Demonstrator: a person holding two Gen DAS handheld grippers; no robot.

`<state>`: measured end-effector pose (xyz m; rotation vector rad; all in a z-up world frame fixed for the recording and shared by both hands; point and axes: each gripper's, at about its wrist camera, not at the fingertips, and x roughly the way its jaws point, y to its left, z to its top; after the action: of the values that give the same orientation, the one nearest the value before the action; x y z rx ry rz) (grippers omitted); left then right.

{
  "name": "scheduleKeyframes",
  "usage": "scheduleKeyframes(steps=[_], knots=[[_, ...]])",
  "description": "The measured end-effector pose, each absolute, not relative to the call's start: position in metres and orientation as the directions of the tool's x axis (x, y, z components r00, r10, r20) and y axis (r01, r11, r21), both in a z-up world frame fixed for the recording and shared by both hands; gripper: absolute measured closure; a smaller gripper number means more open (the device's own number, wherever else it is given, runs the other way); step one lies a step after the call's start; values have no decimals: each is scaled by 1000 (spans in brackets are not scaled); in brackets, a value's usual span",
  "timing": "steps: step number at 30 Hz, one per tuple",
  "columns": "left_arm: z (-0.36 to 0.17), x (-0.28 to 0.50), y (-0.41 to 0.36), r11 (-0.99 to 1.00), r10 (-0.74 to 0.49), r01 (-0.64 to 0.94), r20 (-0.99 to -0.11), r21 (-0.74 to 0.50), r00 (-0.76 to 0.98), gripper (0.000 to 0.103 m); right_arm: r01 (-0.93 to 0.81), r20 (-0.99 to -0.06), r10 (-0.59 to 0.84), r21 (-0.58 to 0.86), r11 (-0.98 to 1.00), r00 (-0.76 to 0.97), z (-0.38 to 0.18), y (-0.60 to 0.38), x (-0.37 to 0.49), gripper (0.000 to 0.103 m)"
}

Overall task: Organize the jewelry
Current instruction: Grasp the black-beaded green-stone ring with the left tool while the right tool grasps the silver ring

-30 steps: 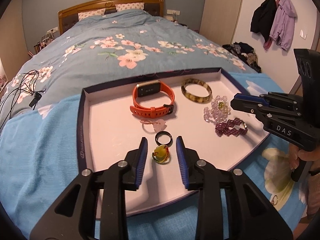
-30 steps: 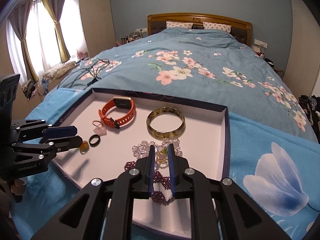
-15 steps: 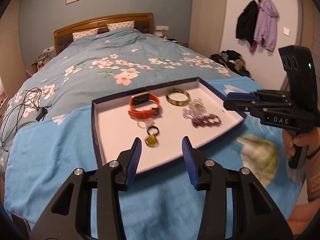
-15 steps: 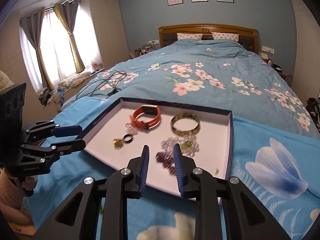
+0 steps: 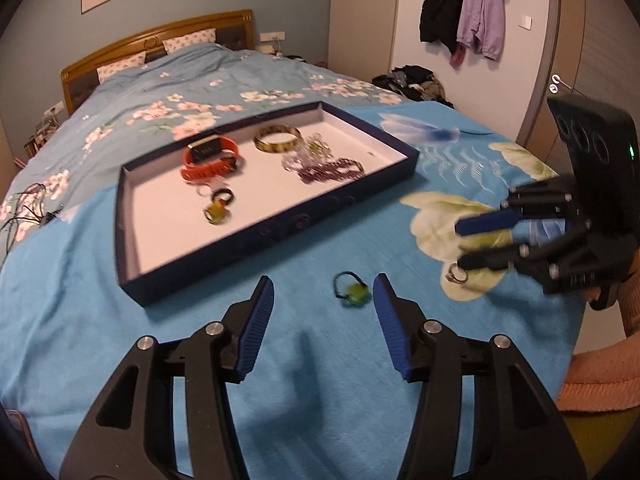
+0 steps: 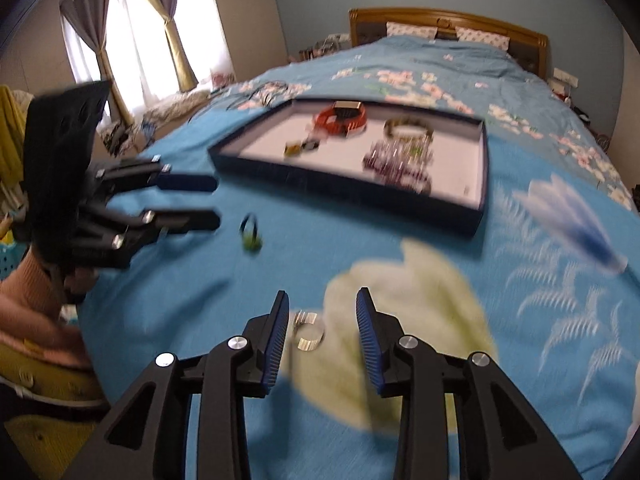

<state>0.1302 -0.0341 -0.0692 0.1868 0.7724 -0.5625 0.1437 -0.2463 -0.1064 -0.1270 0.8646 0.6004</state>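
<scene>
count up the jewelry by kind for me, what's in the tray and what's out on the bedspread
Rings: 4
Bangles: 1
Beaded bracelets: 2
Watch bands: 1
Total: 8

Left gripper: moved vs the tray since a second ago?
Yes. The left gripper has pulled back off the dark-blue white-lined tray onto the blue bedspread, jaws opening, empty.
</scene>
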Motion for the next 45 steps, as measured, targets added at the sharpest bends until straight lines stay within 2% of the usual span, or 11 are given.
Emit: scheduleKeyframes(steps=[8, 15, 30, 34, 36, 45], knots=[[-82, 134, -48, 829, -406, 557, -734, -47, 544, 52, -549, -759, 394, 58, 834, 519, -117, -236, 131, 71], [-89, 141, -50, 837, -405, 543, -749, -72, 525, 54, -561, -753, 389, 31, 827, 531, -118, -233, 127, 87], [-97, 151, -59, 837, -407, 538, -770, -99, 492, 63, -512, -722, 408, 86, 854, 558, -114, -235, 135, 87], [-99, 153, -62, 842, -395, 532, -775, -90, 494, 77, -501, -714, 413, 100, 859, 565, -111, -238, 136, 87], [-99, 153, -62, 842, -396, 532, -775, -91, 493, 81, -499, -711, 415, 104, 860, 568, -110, -239, 137, 87], [-94, 151, -61, 851, -391, 518, -766, -89, 510, 81, -489, -691, 421, 111, 865, 587, -106, -240, 139, 87]])
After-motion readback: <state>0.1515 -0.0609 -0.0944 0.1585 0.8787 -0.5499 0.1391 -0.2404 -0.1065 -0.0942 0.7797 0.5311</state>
